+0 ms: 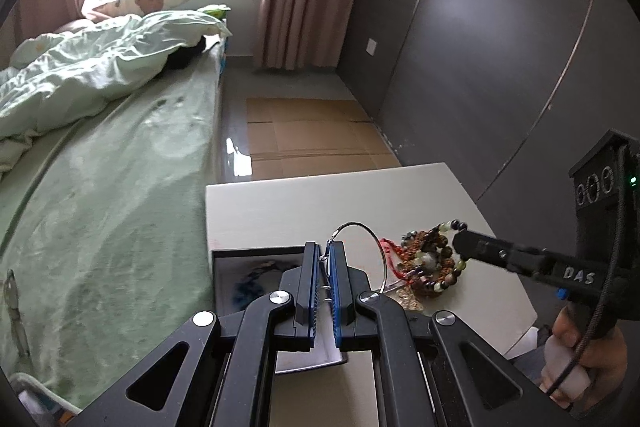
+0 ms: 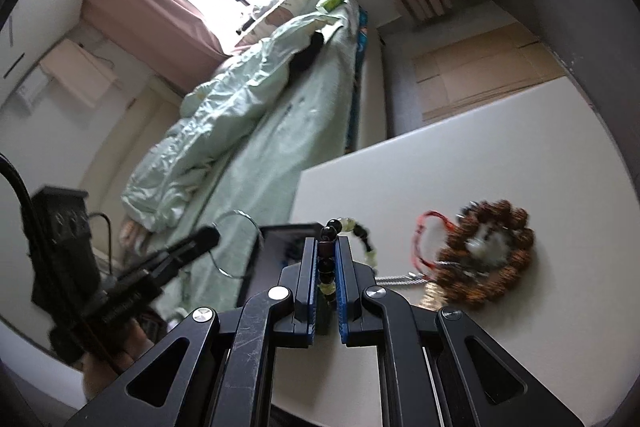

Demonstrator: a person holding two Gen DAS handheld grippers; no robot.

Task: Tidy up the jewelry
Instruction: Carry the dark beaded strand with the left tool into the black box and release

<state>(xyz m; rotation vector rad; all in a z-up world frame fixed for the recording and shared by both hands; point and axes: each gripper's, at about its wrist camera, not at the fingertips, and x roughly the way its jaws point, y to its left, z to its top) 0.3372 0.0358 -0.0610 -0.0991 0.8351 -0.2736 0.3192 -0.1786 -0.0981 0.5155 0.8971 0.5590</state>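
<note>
From the left wrist, the left gripper (image 1: pixel 323 259) pinches a thin silver hoop (image 1: pixel 366 251) above the open box (image 1: pixel 256 269) on the white table (image 1: pixel 280 203).

From the right wrist, the right gripper (image 2: pixel 325 259) clamps a bead bracelet (image 2: pixel 352 233), lifted clear of the jewelry pile (image 2: pixel 486 255) beside it.

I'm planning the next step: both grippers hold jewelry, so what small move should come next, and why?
Probably carry the left gripper with its silver hoop over the open box and release. The hoop is already pinched and sits right beside the box, while the right gripper holds a bead bracelet clear of the pile on the table.
</note>
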